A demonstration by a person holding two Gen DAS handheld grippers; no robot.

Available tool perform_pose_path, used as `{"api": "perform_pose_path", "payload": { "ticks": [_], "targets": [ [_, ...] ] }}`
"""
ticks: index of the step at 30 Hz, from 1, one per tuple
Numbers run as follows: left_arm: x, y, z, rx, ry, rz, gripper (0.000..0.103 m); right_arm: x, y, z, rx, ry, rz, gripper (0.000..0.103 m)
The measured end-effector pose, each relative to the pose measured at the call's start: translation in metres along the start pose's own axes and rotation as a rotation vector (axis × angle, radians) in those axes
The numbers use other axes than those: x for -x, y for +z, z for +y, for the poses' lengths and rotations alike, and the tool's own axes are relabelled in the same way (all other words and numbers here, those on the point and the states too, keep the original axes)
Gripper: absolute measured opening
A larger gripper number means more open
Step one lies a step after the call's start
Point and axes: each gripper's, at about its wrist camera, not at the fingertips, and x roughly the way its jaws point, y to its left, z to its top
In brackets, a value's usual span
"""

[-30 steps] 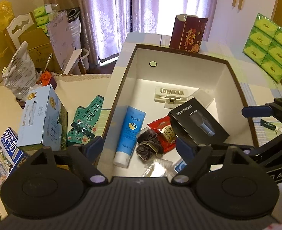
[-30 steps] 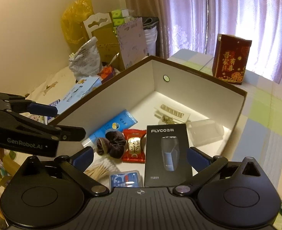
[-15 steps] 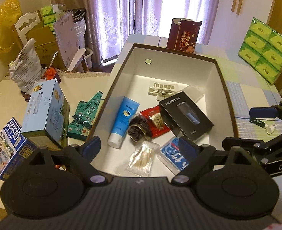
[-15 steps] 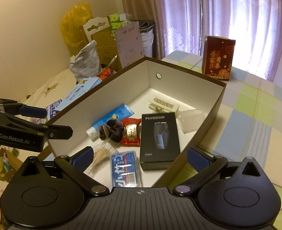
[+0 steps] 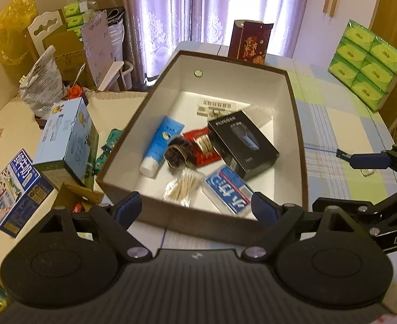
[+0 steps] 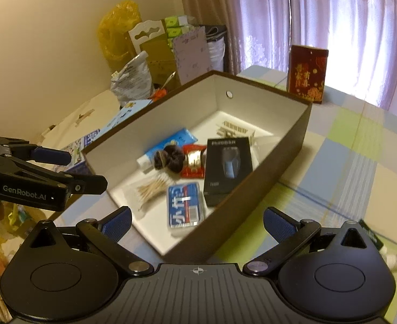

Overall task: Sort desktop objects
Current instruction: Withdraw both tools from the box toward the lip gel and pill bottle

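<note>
A brown box with a white inside [image 5: 295, 113] [image 6: 287, 145] sits on the checked tablecloth. In it lie a black shaver box [image 5: 243, 143] [image 6: 228, 170], a blue tube [image 5: 162, 145], a dark hair tie [image 5: 178, 154], a red snack packet [image 5: 203, 145], a bag of cotton swabs [image 5: 183, 186], a blue-white pack [image 5: 228, 191] [image 6: 185, 205] and a white plastic piece [image 5: 216, 106]. My left gripper [image 5: 195, 209] hangs open and empty over the box's near wall. My right gripper [image 6: 197, 222] is open and empty at the box's near corner.
A red gift bag [image 5: 249, 40] stands behind the box. Green tissue packs [image 5: 365, 64] are stacked at the far right. Left of the table lie a light-blue carton [image 5: 66, 140], a milk carton [image 5: 12, 189] and other clutter. A small pen-like item [image 6: 371, 233] lies on the cloth.
Both grippers have pulled back and up from the box, so the whole box and its near wall now show. The items inside have not shifted.
</note>
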Motion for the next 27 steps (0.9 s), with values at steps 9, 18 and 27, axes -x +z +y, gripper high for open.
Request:
{"api": "perform_pose_path", "payload": {
  "ticks": [9,18,27],
  "targets": [
    [0.008,-0.021,-0.029,0.008,-0.004,0.035,0.086,0.016,-0.023,-0.01,-0.006,0.024,0.035,0.101],
    [0.01,-0.034,-0.067,0.002,-0.008,0.063,0.086,0.036,-0.045,-0.031,-0.021,0.018,0.08,0.101],
    [0.003,-0.047,-0.106,-0.005,-0.006,0.11,0.086,0.05,-0.073,-0.061,-0.072,-0.008,0.153,0.101]
  ]
}}
